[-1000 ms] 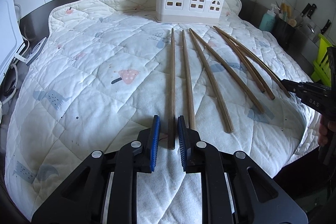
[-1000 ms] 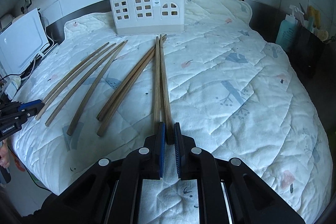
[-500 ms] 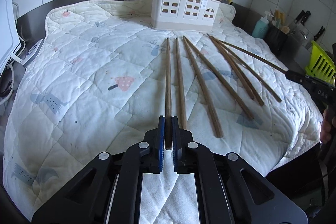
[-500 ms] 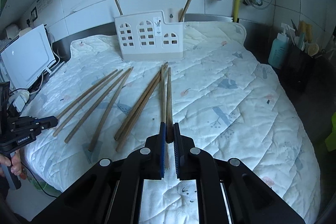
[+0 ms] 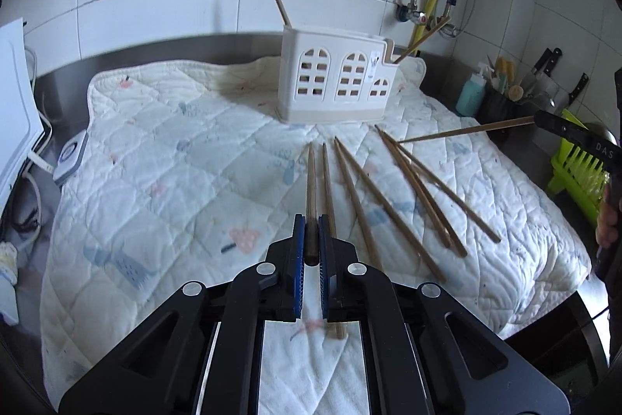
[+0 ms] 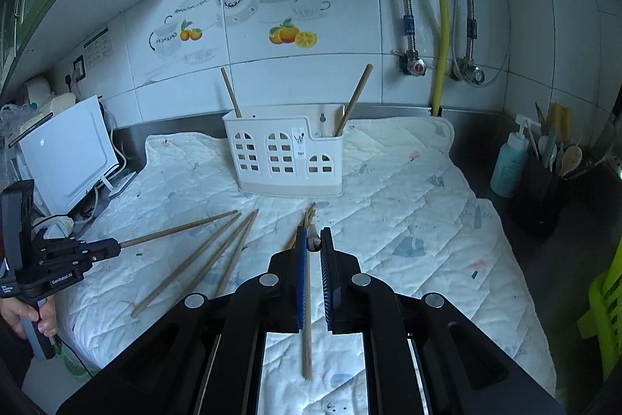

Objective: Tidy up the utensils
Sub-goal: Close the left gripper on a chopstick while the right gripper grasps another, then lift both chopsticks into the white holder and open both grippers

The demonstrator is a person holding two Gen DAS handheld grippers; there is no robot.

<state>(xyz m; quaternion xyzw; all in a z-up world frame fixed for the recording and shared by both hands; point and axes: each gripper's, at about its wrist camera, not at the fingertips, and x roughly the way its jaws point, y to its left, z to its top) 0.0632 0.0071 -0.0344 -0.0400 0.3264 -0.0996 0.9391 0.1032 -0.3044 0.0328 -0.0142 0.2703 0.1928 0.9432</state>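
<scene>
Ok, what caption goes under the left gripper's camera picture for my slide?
Left gripper lifts one chopstick toward the white holder, six left on the quilt.

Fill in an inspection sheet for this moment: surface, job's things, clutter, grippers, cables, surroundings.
Surface: quilted mat over a steel counter.
Job's things: white holder at the mat's far edge, two chopsticks standing in it; loose chopsticks lying on the mat.
Clutter: nothing seen on the mat.
Grippers: left gripper shut on a chopstick; right gripper shut on a chopstick, both raised off the mat.
Cables: cords left of the mat.
Surroundings: tiled wall, pipes, soap bottle, knives.
</scene>
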